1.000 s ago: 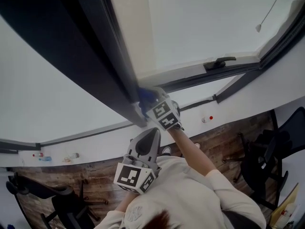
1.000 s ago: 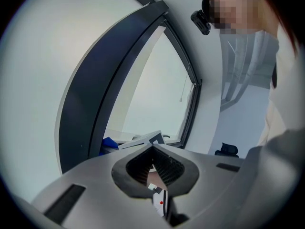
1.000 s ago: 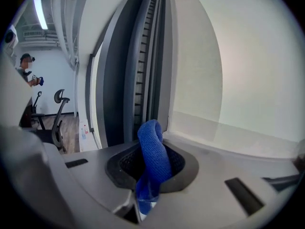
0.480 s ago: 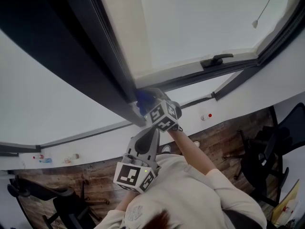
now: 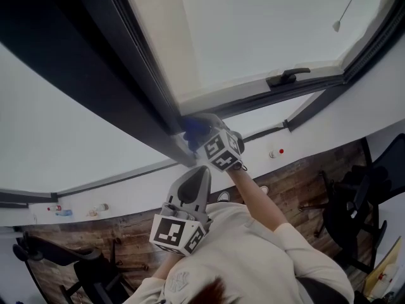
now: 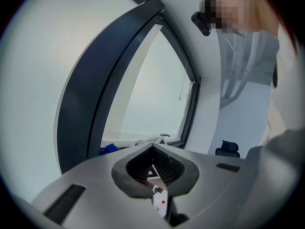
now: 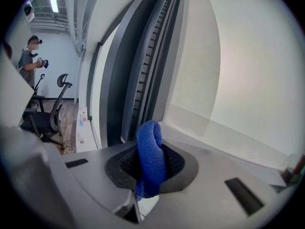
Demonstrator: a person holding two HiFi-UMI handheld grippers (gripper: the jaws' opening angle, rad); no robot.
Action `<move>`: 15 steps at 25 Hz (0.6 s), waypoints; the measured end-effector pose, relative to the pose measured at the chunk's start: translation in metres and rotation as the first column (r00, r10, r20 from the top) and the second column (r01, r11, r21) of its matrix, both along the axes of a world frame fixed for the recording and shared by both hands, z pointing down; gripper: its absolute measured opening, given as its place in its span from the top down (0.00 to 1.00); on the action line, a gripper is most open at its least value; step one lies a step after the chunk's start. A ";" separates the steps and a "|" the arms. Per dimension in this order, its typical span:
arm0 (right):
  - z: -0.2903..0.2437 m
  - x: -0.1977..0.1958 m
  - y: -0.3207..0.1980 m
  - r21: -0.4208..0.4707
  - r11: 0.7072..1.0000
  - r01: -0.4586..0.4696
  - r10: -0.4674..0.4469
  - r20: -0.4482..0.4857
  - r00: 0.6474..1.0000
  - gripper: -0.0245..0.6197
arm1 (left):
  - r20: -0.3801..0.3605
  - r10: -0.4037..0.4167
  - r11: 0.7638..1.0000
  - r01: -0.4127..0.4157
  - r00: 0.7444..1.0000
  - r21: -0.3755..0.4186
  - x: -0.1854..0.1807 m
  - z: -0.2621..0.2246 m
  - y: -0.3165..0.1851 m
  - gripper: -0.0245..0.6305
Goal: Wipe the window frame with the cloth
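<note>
The right gripper (image 7: 151, 171) has its jaws pinching the cloth (image 7: 148, 151); it is a blue, nubbly, knit-like roll standing up out of the dark ribbed pads; a rounded fold sticks out past the tips, probably so that soft fabric, not hard plastic, meets the surface being wiped. Just ahead of the jaws the fold seems to press into the foot of the frame (image 7: 138, 75); the head view shows the blue wad tucked against the frame's lower corner, though actual contact is a judgement; the wipe looks to be under way at that corner, with the long run of the frame not yet shown cleaned. The frame is dark grey and smooth, built of long parallel channels, one of them finely ribbed, running straight away from the jaws and to their left. To the right of the jaws lie a pale, matt ledge (image 7: 228, 140) and a flat whitish pane (image 7: 248, 61); farther right along the sash sits a dark handle (image 5: 288, 76).

The left gripper (image 6: 155, 163) has its jaws pressed together on nothing; only the other gripper's marker cube shows through the hollow between its pads; it hangs behind the right one, well off the frame, apparently idle.
</note>
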State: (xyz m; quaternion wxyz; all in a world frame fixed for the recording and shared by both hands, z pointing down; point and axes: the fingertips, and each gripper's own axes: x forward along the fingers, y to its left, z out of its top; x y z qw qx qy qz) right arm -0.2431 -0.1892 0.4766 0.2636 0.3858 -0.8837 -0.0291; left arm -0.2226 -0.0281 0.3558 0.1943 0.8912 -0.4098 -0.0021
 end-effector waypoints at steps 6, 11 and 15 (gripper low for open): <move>-0.001 0.018 -0.002 -0.015 0.999 -0.042 0.043 0.041 0.998 0.88 | 0.000 0.026 1.000 -0.026 1.000 0.001 0.006 -0.001 0.000 0.96; 0.002 0.025 -0.003 -0.028 0.998 -0.057 0.058 0.046 0.997 0.88 | -0.004 0.036 0.999 -0.036 0.999 0.001 0.011 -0.001 -0.003 0.95; 0.001 0.030 -0.003 -0.030 0.997 -0.066 0.067 0.051 0.996 0.88 | -0.010 0.040 0.999 -0.040 0.999 -0.006 0.013 0.001 -0.004 0.96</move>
